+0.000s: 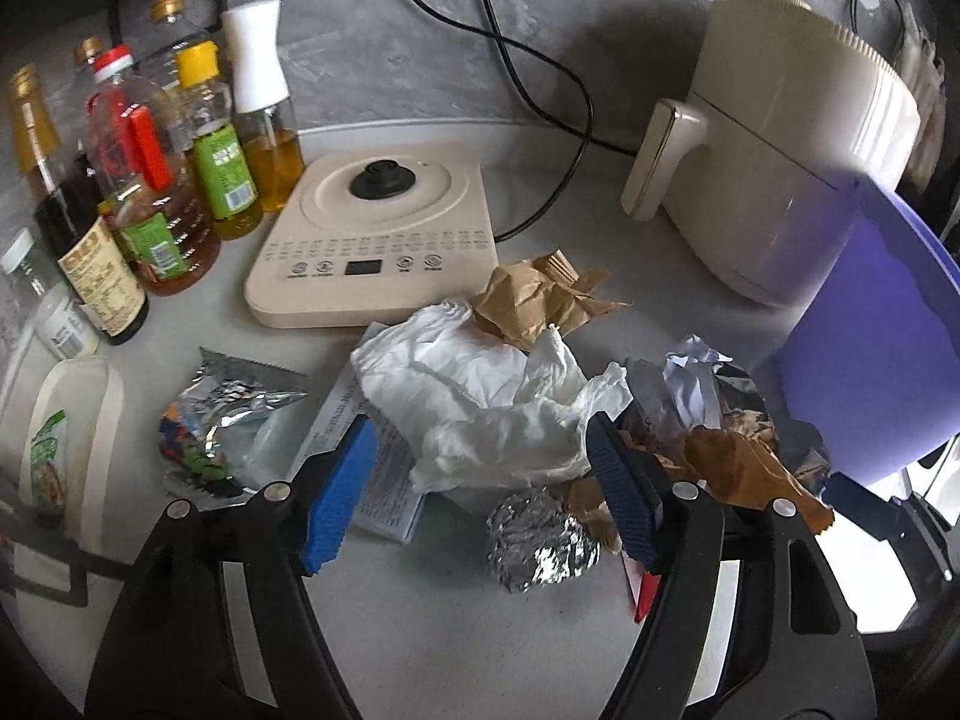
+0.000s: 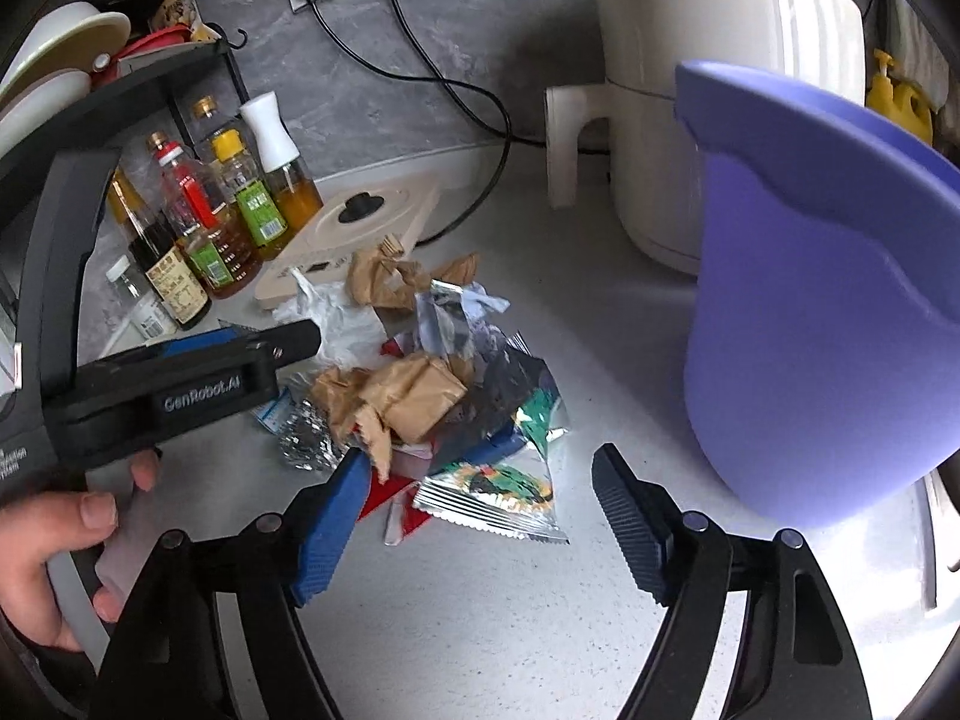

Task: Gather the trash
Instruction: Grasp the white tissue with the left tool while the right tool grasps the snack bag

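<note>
The left gripper (image 1: 480, 480) has its jaws spread wide, and a crumpled white tissue (image 1: 486, 408) sits right between them, with a foil ball (image 1: 543, 543) just below it. The right gripper (image 2: 480, 516) is wide open too, with a shiny snack wrapper (image 2: 492, 492) between its jaws. A purple bin (image 2: 828, 312) is past its right jaw.

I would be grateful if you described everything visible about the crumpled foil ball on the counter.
The foil ball is shiny silver aluminium foil, crushed into a rough, wrinkled lump. It rests on the grey counter at the near edge of the trash pile, touching brown paper beside it, below the left gripper's open jaws, ungripped.
</note>
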Tool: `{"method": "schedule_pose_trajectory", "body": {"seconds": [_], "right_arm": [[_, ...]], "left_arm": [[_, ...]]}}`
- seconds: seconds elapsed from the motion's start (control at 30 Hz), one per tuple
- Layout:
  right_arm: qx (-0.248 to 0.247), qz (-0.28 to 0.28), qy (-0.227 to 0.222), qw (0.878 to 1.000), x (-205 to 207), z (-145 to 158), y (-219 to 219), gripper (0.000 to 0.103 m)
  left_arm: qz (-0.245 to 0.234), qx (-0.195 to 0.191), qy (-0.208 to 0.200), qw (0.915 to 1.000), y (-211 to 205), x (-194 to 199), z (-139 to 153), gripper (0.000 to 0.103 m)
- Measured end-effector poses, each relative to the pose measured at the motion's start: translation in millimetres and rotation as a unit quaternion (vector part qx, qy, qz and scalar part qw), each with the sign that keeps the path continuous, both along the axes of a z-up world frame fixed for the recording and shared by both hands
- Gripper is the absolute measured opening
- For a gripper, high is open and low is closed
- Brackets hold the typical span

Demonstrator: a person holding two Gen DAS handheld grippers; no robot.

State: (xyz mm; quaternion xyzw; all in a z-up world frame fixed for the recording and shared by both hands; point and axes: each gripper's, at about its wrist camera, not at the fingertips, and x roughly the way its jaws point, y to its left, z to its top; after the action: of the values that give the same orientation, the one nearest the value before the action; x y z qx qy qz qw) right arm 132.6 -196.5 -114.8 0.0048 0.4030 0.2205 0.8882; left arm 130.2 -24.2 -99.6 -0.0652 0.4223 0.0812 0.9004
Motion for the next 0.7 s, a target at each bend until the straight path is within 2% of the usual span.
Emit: {"method": "schedule_pose_trajectory", "body": {"seconds": [0.3,0.37,0.4,0.43,0.5,0.6,0.7], "right_arm": [[-0.007,0.0,0.0,1.0,3.5,-8.5,1.0,0.075],[-0.007,0.003,-0.002,1.0,3.6,-9.7,3.4,0.075],[-0.008,0.004,-0.003,1.0,3.1,-10.3,3.0,0.071],[-0.008,0.007,-0.005,1.0,3.4,-10.7,3.7,0.063],[-0.007,0.009,-0.002,1.0,4.4,-11.4,1.9,0.049],[0.003,0.009,-0.007,1.0,3.3,-8.8,-2.0,0.042],[-0.009,0.005,-0.022,1.0,-1.0,-3.5,-2.5,0.03]], "left_arm": [[-0.009,-0.006,0.002,0.9999,1.6,10.5,-9.2,0.071],[-0.012,-0.008,0.002,0.9999,2.0,11.2,-10.3,0.056],[-0.012,-0.011,0.006,0.9998,2.9,12.1,-11.2,0.042],[-0.012,-0.018,0.009,0.9997,4.1,12.2,-11.8,0.031],[-0.014,-0.039,0.01,0.9991,7.0,10.6,-9.3,0.019],[-0.019,-0.036,-0.005,0.9992,5.8,5.2,-1.5,0.013],[-0.017,-0.038,-0.019,0.9989,7.8,-0.8,6.6,0.012]]}}
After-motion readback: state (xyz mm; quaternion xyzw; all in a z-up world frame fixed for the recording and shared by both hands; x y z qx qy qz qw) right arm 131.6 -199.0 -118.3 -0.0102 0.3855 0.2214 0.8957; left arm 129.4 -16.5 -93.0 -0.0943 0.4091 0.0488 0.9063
